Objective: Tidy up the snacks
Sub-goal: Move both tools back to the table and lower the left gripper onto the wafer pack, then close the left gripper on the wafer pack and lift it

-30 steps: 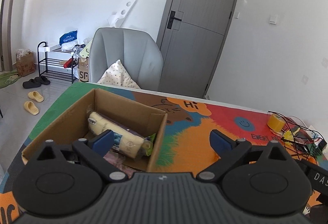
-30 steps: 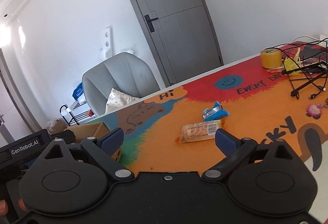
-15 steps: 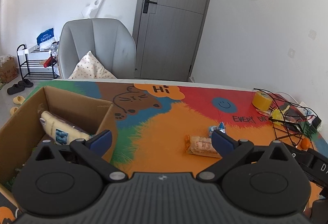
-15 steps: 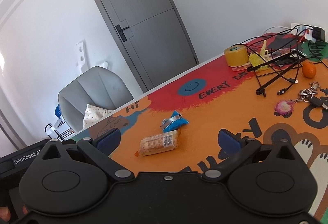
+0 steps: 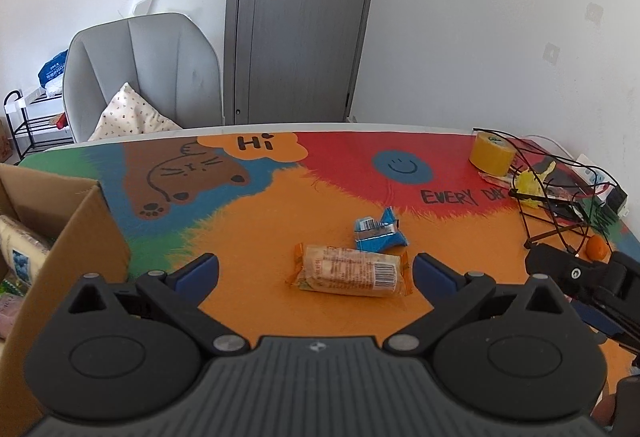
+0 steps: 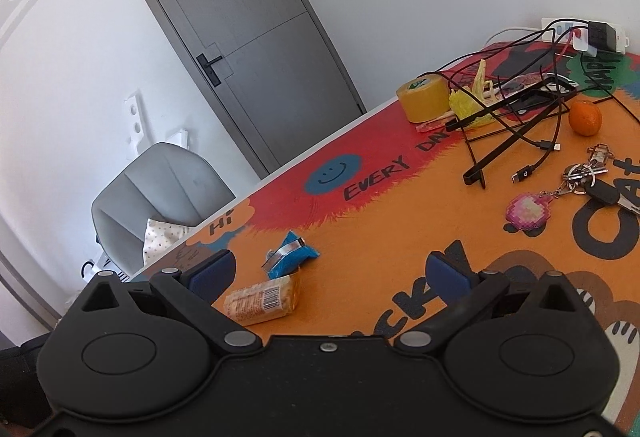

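Observation:
An orange-wrapped cracker pack (image 5: 350, 271) lies on the colourful table mat, with a blue snack packet (image 5: 378, 231) just behind it. My left gripper (image 5: 316, 271) is open and empty, its jaws either side of the cracker pack, above it. A cardboard box (image 5: 86, 237) at the left holds several snacks, among them a pale yellow pack (image 5: 22, 249). My right gripper (image 6: 330, 273) is open and empty; the cracker pack (image 6: 264, 299) and the blue packet (image 6: 290, 255) lie by its left finger. The right gripper also shows in the left wrist view (image 5: 580, 277).
A yellow tape roll (image 6: 424, 97), tangled black cables (image 6: 516, 117), an orange fruit (image 6: 585, 117) and keys with a pink charm (image 6: 576, 185) lie at the table's right. A power strip (image 6: 592, 37) sits at the far right edge. A grey chair (image 5: 144, 73) stands behind the table.
My left gripper has swung right from over the box to above the cracker pack. My right gripper has turned right, bringing the cables, the fruit and the keys into view.

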Available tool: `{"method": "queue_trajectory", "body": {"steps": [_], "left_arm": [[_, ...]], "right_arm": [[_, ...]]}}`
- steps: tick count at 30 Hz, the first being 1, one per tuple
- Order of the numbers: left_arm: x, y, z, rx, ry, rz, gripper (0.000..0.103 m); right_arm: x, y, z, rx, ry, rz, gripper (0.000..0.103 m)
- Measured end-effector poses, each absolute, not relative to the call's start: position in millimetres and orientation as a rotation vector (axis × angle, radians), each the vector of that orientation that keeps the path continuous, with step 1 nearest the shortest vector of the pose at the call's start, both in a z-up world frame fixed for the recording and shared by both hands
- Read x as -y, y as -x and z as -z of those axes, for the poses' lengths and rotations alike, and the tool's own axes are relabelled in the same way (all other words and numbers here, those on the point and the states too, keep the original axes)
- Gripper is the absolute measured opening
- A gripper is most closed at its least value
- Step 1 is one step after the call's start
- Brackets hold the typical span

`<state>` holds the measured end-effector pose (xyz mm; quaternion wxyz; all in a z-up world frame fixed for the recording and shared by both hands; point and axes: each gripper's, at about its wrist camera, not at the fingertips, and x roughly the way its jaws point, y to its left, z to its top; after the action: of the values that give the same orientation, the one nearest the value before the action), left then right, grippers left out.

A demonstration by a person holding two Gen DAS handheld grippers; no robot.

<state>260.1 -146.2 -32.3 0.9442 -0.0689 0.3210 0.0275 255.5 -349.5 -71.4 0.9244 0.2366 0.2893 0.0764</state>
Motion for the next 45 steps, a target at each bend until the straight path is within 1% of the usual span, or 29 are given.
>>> {"method": "queue_trajectory", "body": {"steps": [14, 23, 35, 37, 39, 40, 41, 45], "left_arm": [[169, -315, 71, -0.766, 0.126, -0.074, 0.102], [178, -338, 91, -0.802, 0.095, -0.097, 0.102], [178, -346, 104, -0.793, 0.079, -0.083, 0.102], [173, -343, 102, -0.783, 0.1, -0.081, 0.098], [165, -341, 99, -0.77, 0.128, -0.073, 0.085], [162, -341, 98, -0.769, 0.139, -0.071, 0.082], [158, -340, 97, -0.766, 0.154, -0.07, 0.076], [144, -337, 93, -0.75, 0.196, -0.078, 0.069]], "right_arm": [[367, -284, 86, -0.619, -0.513, -0.145, 0.103], [368, -298, 96, -0.648, -0.52, -0.153, 0.103], [355, -314, 103, -0.686, -0.503, -0.164, 0.103], [351, -317, 103, -0.69, -0.495, -0.167, 0.103], [347, -320, 103, -0.697, -0.487, -0.171, 0.103], [345, -321, 103, -0.7, -0.483, -0.174, 0.103], [342, -322, 104, -0.704, -0.48, -0.176, 0.103], [330, -325, 102, -0.713, -0.465, -0.189, 0.103]]}}
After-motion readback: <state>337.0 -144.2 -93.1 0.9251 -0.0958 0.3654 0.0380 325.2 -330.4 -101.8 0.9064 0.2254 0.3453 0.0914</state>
